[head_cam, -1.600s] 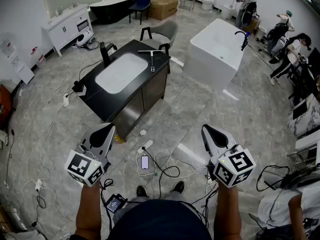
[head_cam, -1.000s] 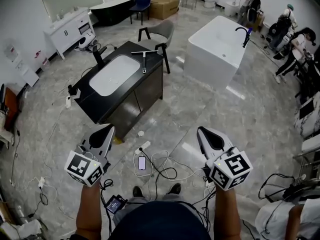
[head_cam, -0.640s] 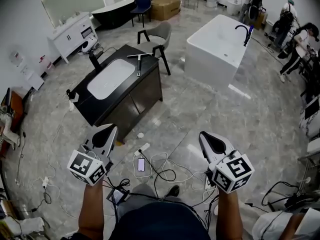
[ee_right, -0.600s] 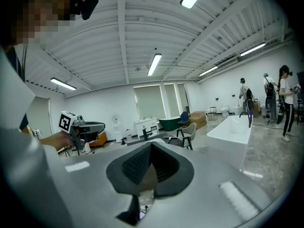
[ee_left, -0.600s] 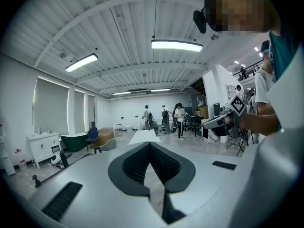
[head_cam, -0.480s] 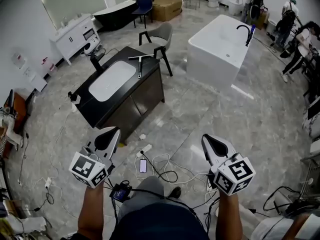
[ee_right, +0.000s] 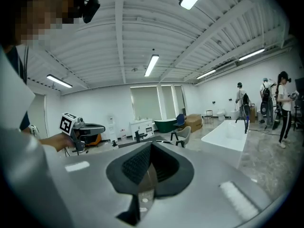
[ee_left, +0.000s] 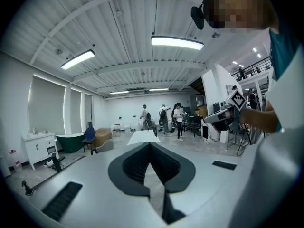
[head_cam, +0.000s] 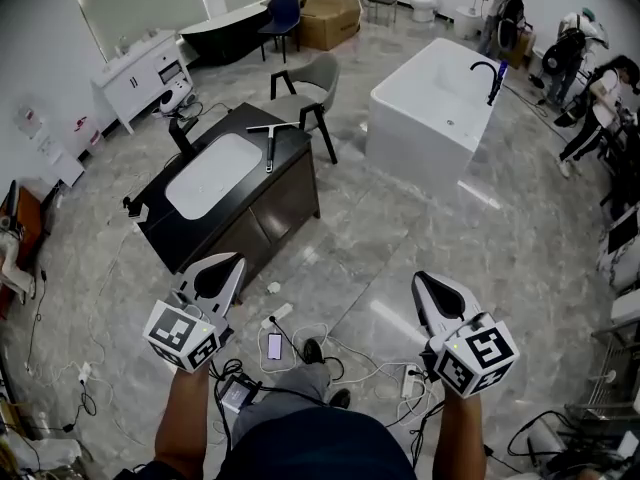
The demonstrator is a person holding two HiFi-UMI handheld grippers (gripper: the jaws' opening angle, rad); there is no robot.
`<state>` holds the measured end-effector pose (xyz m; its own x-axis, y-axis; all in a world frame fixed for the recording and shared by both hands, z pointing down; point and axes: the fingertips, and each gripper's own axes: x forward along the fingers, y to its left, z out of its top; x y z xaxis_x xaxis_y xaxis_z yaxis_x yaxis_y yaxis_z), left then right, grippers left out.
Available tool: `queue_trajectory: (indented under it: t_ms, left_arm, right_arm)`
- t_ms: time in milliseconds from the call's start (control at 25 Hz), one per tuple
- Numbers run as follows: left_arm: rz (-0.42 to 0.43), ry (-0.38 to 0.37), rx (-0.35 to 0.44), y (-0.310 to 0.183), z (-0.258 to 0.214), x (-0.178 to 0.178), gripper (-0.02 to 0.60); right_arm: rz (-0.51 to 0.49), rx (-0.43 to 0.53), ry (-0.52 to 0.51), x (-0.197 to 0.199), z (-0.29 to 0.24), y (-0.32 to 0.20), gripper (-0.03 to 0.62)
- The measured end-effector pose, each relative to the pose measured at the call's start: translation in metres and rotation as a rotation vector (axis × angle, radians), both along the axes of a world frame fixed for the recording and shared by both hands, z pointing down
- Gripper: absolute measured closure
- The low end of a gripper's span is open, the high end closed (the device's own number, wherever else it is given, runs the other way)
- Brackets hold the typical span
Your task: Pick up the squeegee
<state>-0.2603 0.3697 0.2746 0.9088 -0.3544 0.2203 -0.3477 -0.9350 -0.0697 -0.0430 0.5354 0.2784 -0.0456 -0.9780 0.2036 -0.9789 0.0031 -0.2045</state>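
The squeegee (head_cam: 270, 140), a silver T shape, lies on the far right corner of a black vanity (head_cam: 290, 183) with a white basin (head_cam: 213, 175), well ahead of both grippers. In the head view my left gripper (head_cam: 222, 265) is at the lower left, shut and holding nothing. My right gripper (head_cam: 426, 282) at the lower right is also shut and holding nothing. Both point forward over the grey floor, far short of the vanity. In the left gripper view the fingertips (ee_left: 150, 144) meet; in the right gripper view the right gripper (ee_right: 151, 144) is shut too, and the vanity shows small beyond it.
A white bathtub (head_cam: 430, 98) stands right of the vanity, a grey chair (head_cam: 305, 78) behind it. Cables, a power strip (head_cam: 281, 313) and a phone (head_cam: 274, 345) lie on the floor at my feet. Several people (head_cam: 585, 88) are at the far right.
I have walked forward across the floor, so the cables and phone have slid closer under me and the vanity has shifted left. Both grippers stayed shut and level.
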Motion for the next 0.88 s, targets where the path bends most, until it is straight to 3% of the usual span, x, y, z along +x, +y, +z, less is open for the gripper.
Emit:
queue_trajectory:
  t_ms: [560, 760, 880]
  left_arm:
    - [-0.097, 0.070, -0.016, -0.202, 0.010, 0.028, 0.575]
    - [-0.137, 0.078, -0.002, -0.235, 0.000, 0.056, 0.577]
    - [-0.170, 0.057, 0.015, -0.251, 0.000, 0.083, 0.577]
  right_arm:
    - [-0.124, -0.050, 0.056, 0.036, 0.000, -0.235, 0.585]
    - [-0.190, -0.048, 0.063, 0.058, -0.004, -0.281, 0.585]
    - [-0.232, -0.024, 0.057, 0.090, -0.005, -0.310, 0.585]
